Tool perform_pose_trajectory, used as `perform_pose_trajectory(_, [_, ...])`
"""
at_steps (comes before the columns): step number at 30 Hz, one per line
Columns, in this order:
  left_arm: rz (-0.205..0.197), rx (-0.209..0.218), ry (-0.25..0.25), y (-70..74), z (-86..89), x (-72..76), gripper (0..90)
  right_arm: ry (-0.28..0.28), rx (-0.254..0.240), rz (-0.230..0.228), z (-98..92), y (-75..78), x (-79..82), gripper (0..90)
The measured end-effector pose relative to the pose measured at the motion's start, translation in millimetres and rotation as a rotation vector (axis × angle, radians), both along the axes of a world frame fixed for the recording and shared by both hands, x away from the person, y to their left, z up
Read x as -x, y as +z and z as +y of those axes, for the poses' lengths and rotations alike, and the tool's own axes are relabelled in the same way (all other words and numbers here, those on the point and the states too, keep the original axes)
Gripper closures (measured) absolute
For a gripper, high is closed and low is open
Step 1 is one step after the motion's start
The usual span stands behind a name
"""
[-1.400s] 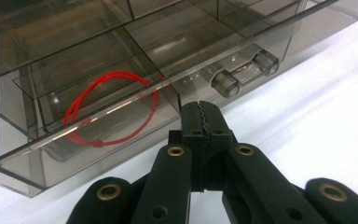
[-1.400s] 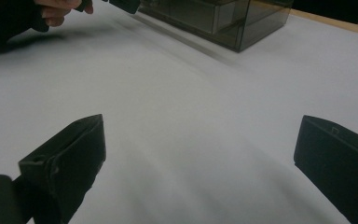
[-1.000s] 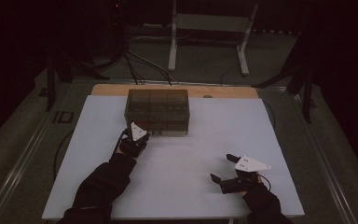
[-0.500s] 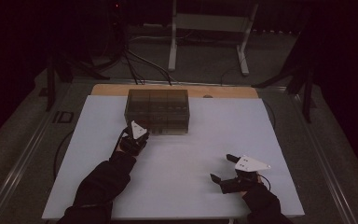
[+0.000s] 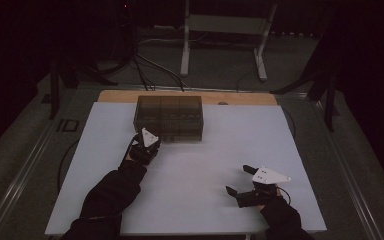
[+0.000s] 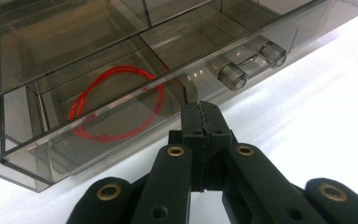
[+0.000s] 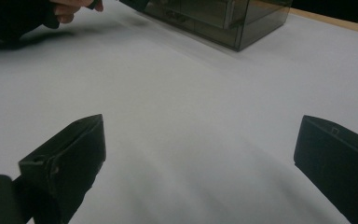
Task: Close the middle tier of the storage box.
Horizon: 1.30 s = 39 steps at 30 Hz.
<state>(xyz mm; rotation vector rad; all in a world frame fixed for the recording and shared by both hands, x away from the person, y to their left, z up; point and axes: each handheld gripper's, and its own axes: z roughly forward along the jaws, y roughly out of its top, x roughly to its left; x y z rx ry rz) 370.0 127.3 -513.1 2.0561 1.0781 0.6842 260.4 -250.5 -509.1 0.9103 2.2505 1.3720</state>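
A white board (image 5: pixel 190 195) covers the table, its near edge running beside the person's sleeves. Near that edge, toward the right, the right gripper (image 5: pixel 237 181) rests low over the board with its jaws spread wide and nothing between them. In the right gripper view, bare white surface stretches ahead of those jaws all the way to the box (image 7: pixel 223 16), which sits well apart from them. The middle of the board and its right side are open.

Farther in, at centre left, the left gripper (image 5: pixel 147 142) has its tips against the near face of the box (image 5: pixel 169 117). In the left gripper view its jaws are pressed together, toothed pads (image 6: pixel 200 122) meeting at the front wall of a smoky see-through drawer (image 6: pixel 98 109). A red loop (image 6: pixel 116 102) lies inside that drawer, just left of the tips. A clear handle (image 6: pixel 249 60) sits to their right. Whether the tips pinch anything, I cannot tell.

The box stands near the board's far edge, with a wooden strip (image 5: pixel 240 98) behind it.
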Motion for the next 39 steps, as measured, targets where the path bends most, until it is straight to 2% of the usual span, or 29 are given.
perform_pose_trajectory(28, [0.011,-0.031,0.018,-4.6,3.1,-10.6,90.0,-0.004,0.001,0.000,-0.6,0.0,0.4,2.4])
perform_pose_trajectory(32, [0.007,-0.025,0.025,-4.9,3.6,-12.1,90.0,-0.006,0.002,0.003,-0.8,-0.4,0.3,2.4])
perform_pose_trajectory(39, [0.003,-0.037,0.030,-4.9,4.6,-15.2,90.0,-0.007,0.002,0.001,-0.8,-0.1,0.7,2.4])
